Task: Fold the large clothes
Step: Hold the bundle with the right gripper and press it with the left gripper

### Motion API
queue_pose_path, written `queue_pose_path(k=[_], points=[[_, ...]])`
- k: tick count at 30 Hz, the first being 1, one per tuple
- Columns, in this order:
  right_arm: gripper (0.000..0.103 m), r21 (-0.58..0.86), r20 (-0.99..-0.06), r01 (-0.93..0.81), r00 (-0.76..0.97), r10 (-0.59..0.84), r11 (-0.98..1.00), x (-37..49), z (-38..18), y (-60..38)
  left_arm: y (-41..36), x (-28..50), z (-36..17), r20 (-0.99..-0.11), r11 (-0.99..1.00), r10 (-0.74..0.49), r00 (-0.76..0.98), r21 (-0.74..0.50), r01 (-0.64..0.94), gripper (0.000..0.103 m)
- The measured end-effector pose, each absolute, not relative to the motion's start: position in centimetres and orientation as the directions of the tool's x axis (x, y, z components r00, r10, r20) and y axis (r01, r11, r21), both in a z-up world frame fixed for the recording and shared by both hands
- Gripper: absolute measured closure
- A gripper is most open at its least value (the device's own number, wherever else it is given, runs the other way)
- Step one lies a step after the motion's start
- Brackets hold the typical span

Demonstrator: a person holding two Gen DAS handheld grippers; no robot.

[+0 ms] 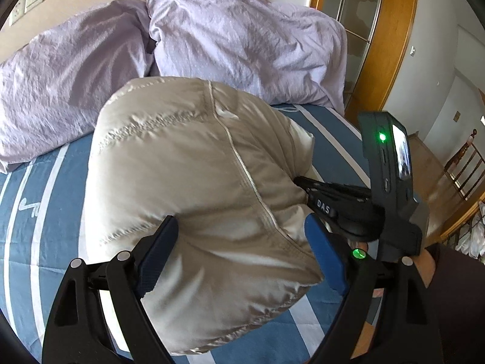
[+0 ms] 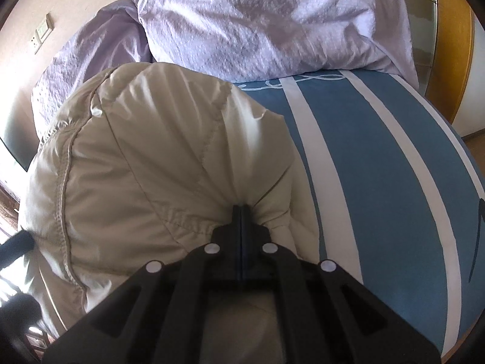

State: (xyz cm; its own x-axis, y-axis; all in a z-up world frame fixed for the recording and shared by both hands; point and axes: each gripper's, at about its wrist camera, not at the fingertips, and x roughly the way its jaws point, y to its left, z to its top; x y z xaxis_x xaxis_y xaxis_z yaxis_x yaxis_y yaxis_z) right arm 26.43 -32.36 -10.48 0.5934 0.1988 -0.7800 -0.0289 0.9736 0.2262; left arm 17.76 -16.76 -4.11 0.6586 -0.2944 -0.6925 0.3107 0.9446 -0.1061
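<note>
A puffy beige down jacket (image 1: 188, 182) is bunched into a thick bundle over the blue striped bed sheet (image 1: 45, 230). My left gripper (image 1: 241, 242) straddles the bundle's near end, jaws wide, with both blue pads (image 1: 157, 242) pressing into its sides. The right gripper (image 1: 303, 183) reaches in from the right and bites the jacket's edge. In the right wrist view the right gripper (image 2: 241, 210) is shut tight on a gathered pinch of the jacket (image 2: 145, 166), with folds radiating from the tips. A blue pad of the left gripper (image 2: 18, 241) shows at the far left edge.
Two lilac pillows (image 1: 242, 39) (image 1: 66, 72) lie at the head of the bed just beyond the jacket. Bare sheet (image 2: 379, 166) stretches to the right. A wooden door frame (image 1: 391, 45) and floor lie past the bed's right edge. A person's leg (image 1: 454, 297) is at lower right.
</note>
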Motion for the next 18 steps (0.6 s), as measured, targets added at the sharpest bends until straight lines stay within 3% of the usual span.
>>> queue_pose_path(k=[18], points=[[0.103,0.230,-0.775,-0.016,0.601,0.194,0.973,26.4,-10.4,-32.4,-13.8,23.7,-1.6,-0.668,0.983,-0.170,0.725,-0.058,0.177,0.016]])
